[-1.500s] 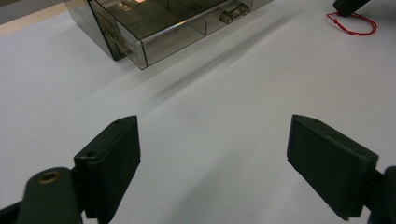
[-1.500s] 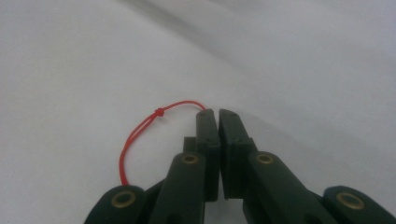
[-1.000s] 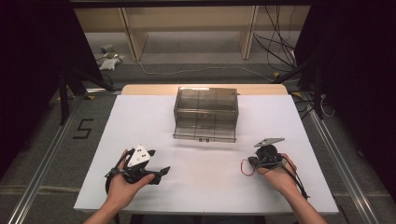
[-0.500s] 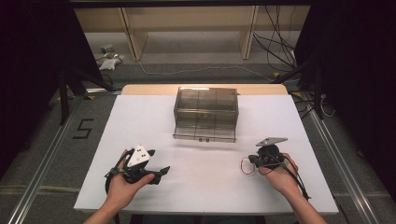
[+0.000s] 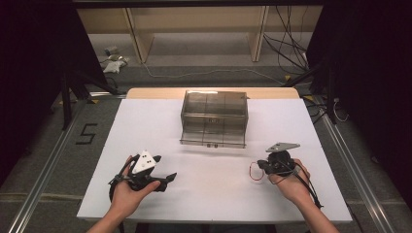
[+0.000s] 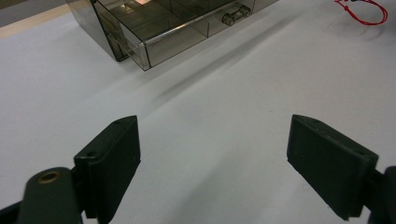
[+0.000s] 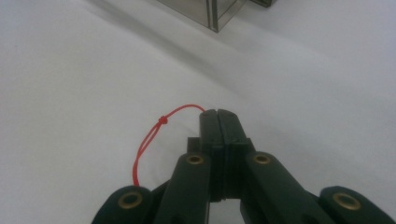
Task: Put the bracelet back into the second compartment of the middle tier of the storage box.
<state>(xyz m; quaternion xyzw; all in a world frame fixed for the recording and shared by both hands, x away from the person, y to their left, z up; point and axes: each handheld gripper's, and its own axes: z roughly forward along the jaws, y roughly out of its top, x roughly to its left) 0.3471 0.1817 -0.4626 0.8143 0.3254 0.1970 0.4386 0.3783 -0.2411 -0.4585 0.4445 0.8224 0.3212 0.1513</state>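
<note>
Right hand-held gripper (image 5: 263, 166) clenched on red cord (image 7: 148, 136); left hand-held gripper (image 6: 212, 163) released, idle. Carry step, probably; next: lift cord ahead into box (image 5: 214, 119).

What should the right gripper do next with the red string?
Probably carry it toward the box. The right gripper is shut on the red string, the box stands apart across the table, and the left gripper waits open, holding nothing.
</note>
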